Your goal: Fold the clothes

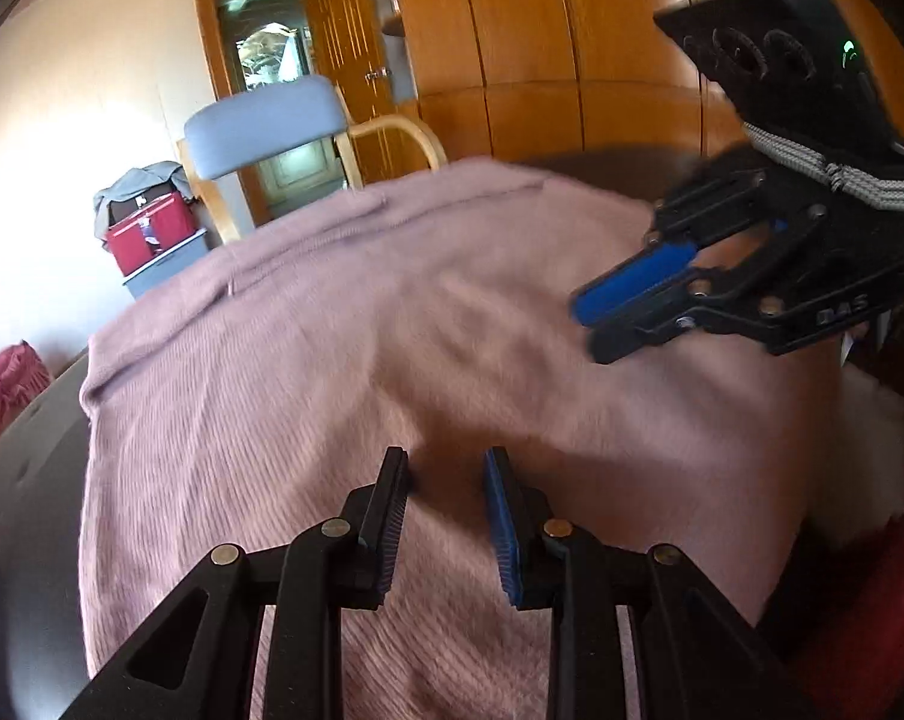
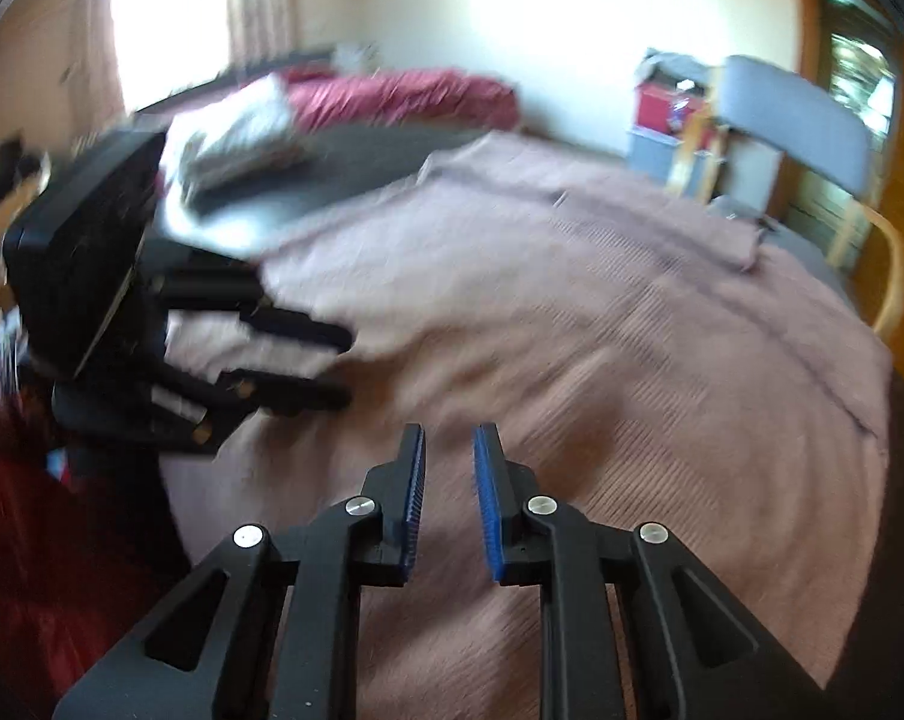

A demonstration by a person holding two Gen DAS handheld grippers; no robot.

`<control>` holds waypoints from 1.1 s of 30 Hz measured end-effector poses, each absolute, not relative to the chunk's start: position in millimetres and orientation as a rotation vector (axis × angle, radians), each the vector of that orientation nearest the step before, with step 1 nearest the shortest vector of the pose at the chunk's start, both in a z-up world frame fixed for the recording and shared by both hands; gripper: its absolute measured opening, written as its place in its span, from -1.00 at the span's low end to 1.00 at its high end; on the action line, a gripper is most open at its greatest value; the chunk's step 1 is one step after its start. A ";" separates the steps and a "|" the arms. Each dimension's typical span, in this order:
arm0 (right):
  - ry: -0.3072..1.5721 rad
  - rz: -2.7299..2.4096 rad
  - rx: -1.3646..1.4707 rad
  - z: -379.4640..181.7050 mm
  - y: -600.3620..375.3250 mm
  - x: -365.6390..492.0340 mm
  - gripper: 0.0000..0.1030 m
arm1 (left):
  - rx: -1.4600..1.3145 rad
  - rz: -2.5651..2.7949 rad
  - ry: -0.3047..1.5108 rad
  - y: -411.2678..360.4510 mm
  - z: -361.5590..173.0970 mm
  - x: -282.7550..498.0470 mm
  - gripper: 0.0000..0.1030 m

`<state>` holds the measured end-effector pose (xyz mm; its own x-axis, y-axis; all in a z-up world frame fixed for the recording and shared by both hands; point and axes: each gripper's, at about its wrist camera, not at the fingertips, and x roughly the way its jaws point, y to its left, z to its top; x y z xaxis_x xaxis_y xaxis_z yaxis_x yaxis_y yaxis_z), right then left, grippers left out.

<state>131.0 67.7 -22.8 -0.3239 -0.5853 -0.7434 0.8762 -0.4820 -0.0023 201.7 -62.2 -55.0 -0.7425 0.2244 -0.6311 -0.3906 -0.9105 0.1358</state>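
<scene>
The pink sweater [image 1: 344, 360] lies spread on the dark table [image 1: 26, 468]. Both grippers, left [image 1: 446, 462] and right [image 2: 449, 438], point down over it, jaws narrowly apart, holding nothing.

The only lettering that can be read is a raised mark, seemingly "DAS", moulded into the black body of the right claw [image 1: 589, 324] in the left wrist view. Nothing else carries legible text.
</scene>
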 end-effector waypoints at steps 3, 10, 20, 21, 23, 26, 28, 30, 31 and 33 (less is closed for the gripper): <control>0.591 -1.918 0.873 -38.8 79.7 142.0 -0.64 | -0.927 2.609 0.194 -85.3 -59.1 205.6 -0.46; 0.684 -2.001 0.758 -45.5 122.9 168.6 -0.67 | -0.888 2.634 0.145 -110.1 -62.6 225.0 -0.46; -0.017 -2.169 0.905 -12.2 243.6 132.6 0.27 | -0.827 2.758 -0.317 -200.7 -43.1 243.0 -0.46; -0.073 -2.208 0.941 -14.7 260.3 128.4 0.27 | -0.851 2.773 -0.366 -211.5 -43.9 243.6 -0.46; -0.162 -2.250 1.014 -20.9 286.3 122.8 0.27 | -0.888 2.785 -0.446 -229.2 -45.3 245.8 -0.47; -0.260 -2.263 1.090 -30.3 310.8 119.9 0.27 | -0.915 2.761 -0.516 -243.8 -48.3 249.2 -0.47; -0.344 -2.224 1.146 -40.1 322.2 119.5 0.28 | -0.961 2.717 -0.576 -250.6 -55.4 247.3 -0.47; -0.424 -2.171 1.166 -50.7 325.6 118.8 0.28 | -1.001 2.660 -0.638 -253.8 -65.0 244.0 -0.47; -0.459 -2.150 1.163 -54.8 326.0 118.4 0.28 | -1.002 2.630 -0.674 -255.2 -68.7 243.1 -0.47; -0.520 -2.113 1.135 -59.6 321.5 114.7 0.28 | -0.981 2.565 -0.770 -259.2 -74.1 245.8 -0.46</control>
